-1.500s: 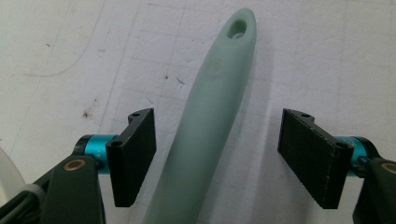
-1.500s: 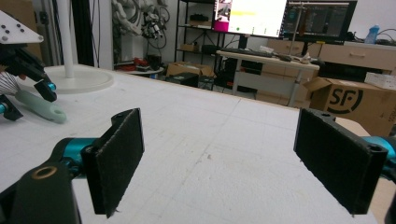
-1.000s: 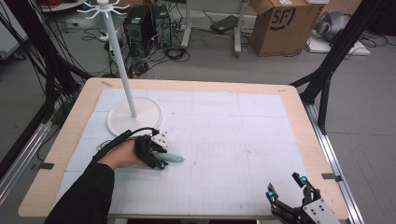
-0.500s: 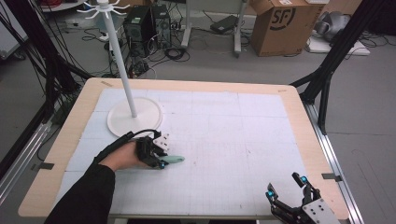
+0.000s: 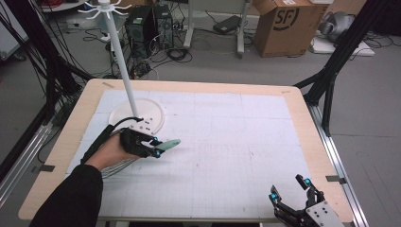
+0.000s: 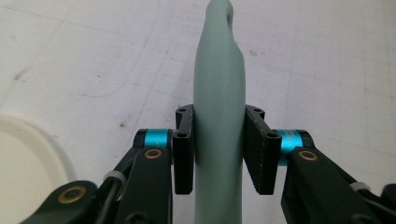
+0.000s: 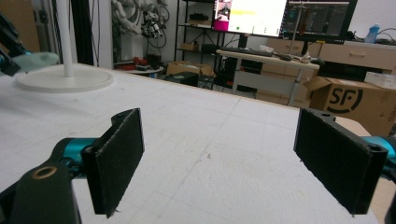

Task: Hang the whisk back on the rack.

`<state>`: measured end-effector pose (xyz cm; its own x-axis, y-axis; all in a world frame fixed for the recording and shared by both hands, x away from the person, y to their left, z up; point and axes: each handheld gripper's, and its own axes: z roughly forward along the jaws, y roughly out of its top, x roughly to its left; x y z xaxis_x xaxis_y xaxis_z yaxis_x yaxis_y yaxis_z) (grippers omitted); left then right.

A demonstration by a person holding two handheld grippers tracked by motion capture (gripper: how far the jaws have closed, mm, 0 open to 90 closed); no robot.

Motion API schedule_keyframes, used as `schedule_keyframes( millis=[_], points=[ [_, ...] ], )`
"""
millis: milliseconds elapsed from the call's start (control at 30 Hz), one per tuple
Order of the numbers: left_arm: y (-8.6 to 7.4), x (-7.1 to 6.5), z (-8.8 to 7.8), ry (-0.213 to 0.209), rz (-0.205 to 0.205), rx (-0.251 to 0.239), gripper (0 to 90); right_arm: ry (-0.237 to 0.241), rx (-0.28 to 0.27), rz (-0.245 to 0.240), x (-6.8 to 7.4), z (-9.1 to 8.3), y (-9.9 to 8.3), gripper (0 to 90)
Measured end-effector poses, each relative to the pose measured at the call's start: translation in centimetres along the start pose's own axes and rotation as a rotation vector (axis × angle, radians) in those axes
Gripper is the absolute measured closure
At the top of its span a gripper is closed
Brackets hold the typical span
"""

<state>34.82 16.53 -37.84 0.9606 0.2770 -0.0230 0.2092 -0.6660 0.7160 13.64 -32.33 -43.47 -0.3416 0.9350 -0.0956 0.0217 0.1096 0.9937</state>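
Left gripper (image 5: 157, 150), fingers clamped on a pale green handle (image 6: 218, 116) near the white stand base (image 5: 137, 118), should lift level and slowly; right gripper (image 5: 291, 189) waits wide open, empty, near the desk (image 5: 227, 142) edge.

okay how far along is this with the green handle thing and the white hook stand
Done: the left gripper has clamped the pale green handle, its jaws having just closed, and it looks raised off the mat. In hand: carrying it beside the white stand. Left: probably hanging it on a hook. The right gripper waits open.
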Motion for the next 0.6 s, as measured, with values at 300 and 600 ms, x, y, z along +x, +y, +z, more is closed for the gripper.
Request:
schedule_keyframes(
  millis=[300, 600],
  points=[
    [0.1, 0.5, -3.6, 0.055, -0.030, -0.200, 67.4, 0.000, 0.006, 0.005, 0.1, 0.1, 0.0, 15.6],
    [-0.2, 0.7, -7.3, 0.131, -0.048, -0.356, 67.4, 0.003, 0.004, -0.004, 0.1, 0.1, 0.0, 15.6]
  ],
)
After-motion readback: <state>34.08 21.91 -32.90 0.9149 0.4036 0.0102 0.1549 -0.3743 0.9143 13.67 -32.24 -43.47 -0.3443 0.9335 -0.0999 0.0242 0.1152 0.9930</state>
